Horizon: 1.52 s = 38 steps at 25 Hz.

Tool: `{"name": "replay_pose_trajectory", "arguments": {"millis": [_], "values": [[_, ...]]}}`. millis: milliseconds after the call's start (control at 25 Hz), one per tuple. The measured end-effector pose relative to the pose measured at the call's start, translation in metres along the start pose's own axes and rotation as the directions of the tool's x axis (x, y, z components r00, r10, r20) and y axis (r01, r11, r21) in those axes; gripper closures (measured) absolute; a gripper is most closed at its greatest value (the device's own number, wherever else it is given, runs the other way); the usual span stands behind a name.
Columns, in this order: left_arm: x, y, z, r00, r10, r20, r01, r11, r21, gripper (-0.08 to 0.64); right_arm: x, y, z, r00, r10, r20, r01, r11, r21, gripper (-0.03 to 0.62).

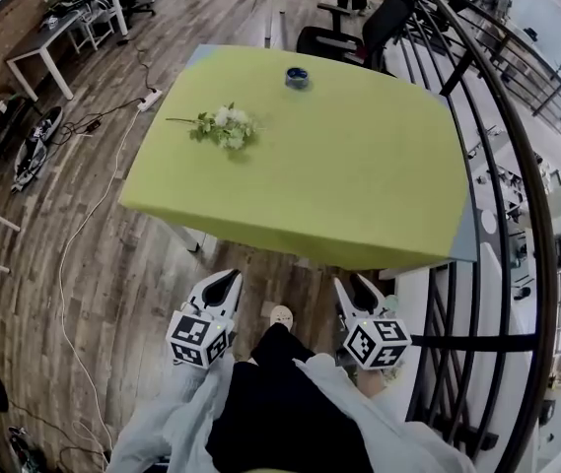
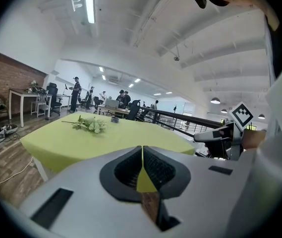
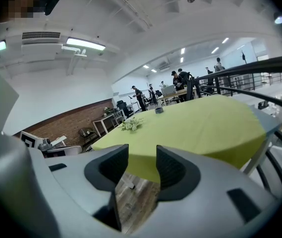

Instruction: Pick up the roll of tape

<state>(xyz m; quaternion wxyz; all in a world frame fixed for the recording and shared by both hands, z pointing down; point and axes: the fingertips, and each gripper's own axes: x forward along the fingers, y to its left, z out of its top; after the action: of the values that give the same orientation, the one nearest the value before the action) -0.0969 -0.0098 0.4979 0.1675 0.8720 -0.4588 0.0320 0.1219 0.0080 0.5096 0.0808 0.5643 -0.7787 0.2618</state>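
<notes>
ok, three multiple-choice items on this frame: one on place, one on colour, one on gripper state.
1. Where is the roll of tape on the table?
A) at the near edge, by the grippers
B) at the far side, beyond and right of the flowers
C) on top of the flowers

2. What colour is the table's top?
A) yellow-green
B) red
C) white

3. Which gripper has its jaws apart?
A) the left only
B) the right only
C) both

Answers:
1 B: the head view shows it near the far edge.
2 A: all three views show yellow-green.
3 B: the right gripper shows an empty gap, while the left gripper has its jaws together.
</notes>
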Motion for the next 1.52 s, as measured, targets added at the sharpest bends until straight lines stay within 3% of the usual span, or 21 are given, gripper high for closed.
{"name": "replay_pose_trajectory", "arguments": {"millis": [880, 1520], "values": [[0.103, 0.033, 0.038, 0.998, 0.063, 0.029, -0.063, 0.998, 0.021, 0.538, 0.101, -0.054, 0.069, 0.997, 0.077, 0.006, -0.077, 0.997, 0.013, 0.397], [0.1, 0.037, 0.022, 0.995, 0.094, -0.014, -0.094, 0.996, 0.002, 0.538, 0.111, -0.059, 0.049, 0.995, 0.098, -0.032, -0.096, 0.993, 0.064, 0.397]]}}
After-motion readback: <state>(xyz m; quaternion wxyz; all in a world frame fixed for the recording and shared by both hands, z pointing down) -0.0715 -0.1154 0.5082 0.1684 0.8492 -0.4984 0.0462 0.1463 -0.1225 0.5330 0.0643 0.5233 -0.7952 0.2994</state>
